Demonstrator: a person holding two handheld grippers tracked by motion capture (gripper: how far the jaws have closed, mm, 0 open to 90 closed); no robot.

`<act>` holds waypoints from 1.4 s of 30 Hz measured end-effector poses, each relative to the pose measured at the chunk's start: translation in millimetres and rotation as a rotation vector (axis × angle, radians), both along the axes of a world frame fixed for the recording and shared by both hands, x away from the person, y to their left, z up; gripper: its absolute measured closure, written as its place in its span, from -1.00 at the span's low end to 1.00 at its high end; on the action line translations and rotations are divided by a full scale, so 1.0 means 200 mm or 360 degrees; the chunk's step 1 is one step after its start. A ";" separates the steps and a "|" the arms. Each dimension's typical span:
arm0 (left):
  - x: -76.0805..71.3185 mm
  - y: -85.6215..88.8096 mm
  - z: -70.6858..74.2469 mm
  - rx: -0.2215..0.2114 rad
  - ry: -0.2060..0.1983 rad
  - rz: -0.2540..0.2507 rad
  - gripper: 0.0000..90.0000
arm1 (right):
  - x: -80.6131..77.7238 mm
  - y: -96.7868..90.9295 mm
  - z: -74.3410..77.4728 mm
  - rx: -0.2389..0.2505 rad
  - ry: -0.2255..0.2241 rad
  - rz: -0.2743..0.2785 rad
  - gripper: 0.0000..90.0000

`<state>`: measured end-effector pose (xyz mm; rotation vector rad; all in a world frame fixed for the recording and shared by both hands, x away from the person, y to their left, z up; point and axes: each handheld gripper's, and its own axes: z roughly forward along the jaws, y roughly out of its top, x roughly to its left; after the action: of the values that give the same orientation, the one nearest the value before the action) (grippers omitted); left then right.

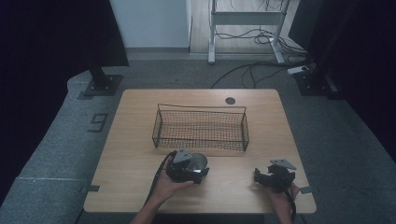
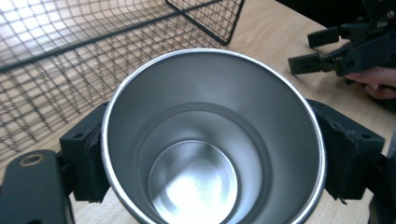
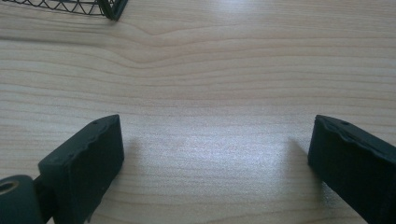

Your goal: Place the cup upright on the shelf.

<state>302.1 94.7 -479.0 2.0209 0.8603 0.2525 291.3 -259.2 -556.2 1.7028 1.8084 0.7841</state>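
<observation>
A shiny steel cup point(image 1: 199, 161) sits between the jaws of my left gripper point(image 1: 195, 169), just in front of the wire basket point(image 1: 201, 108). In the left gripper view I look straight into the empty cup point(image 2: 196, 186), and both black pads point(image 2: 86, 158) press on its sides. My right gripper point(image 1: 260, 176) rests near the table's front right, jaws wide apart over bare wood point(image 3: 215, 158) with nothing between them. It also shows in the left gripper view as the right gripper point(image 2: 313, 51), held by a hand.
The black wire basket point(image 2: 70, 51) stands empty at the middle of the wooden table point(image 1: 130, 154); its corner point(image 3: 109, 7) shows in the right gripper view. A dark round hole point(image 1: 230, 100) marks the far edge. Cables and stand feet lie on the floor beyond.
</observation>
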 end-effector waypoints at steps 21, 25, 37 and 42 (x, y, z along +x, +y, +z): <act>0.03 0.11 0.08 -0.0051 -0.0020 0.0051 -0.68 | 0.00 0.00 0.00 0.0000 -0.0001 -0.0004 -0.92; 0.04 0.11 0.09 -0.0047 -0.0020 0.0054 -0.68 | 0.00 0.00 0.00 0.0000 -0.0003 -0.0007 -0.91; 0.07 0.15 0.11 -0.0064 -0.0011 0.0068 -0.68 | 0.00 0.00 0.00 0.0002 -0.0007 -0.0015 -0.90; 0.09 0.16 0.12 -0.0071 -0.0007 0.0072 -0.68 | 0.00 0.00 0.00 0.0001 -0.0007 -0.0018 -0.89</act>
<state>319.1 126.5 -454.3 1.9609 0.9020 0.2607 291.0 -259.2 -556.1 1.7086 1.7943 0.7832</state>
